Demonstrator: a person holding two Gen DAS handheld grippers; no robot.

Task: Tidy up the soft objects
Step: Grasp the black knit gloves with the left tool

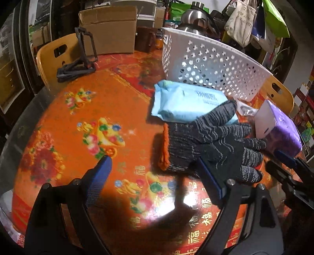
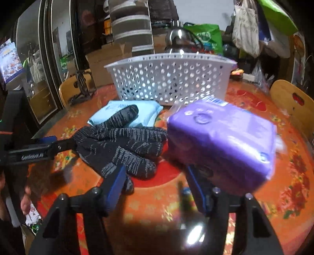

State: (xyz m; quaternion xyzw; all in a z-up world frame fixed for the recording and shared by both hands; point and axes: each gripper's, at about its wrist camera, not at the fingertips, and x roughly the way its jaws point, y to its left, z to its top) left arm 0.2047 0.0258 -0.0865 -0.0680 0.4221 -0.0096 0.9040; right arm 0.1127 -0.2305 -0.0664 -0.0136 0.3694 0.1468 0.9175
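Note:
A dark knit glove [image 1: 212,145] with an orange cuff lies on the round table, partly on a light blue wipes pack [image 1: 184,104]. A purple tissue pack [image 1: 278,129] lies to its right. A white perforated basket [image 1: 212,66] stands behind them. My left gripper [image 1: 155,170] is open, its right finger against the glove's near edge. In the right wrist view my right gripper [image 2: 157,176] is open; the purple pack [image 2: 223,143] sits just past its right finger, the glove [image 2: 121,143] by its left finger. The basket [image 2: 170,80] stands beyond.
The table has an orange-red flowered cover [image 1: 88,121]. A black folding stand [image 1: 78,64] sits at the far left, a cardboard box [image 1: 109,29] and a steel kettle [image 1: 194,17] behind. Wooden chairs [image 2: 294,104] stand around. The left gripper shows in the right wrist view [image 2: 39,149].

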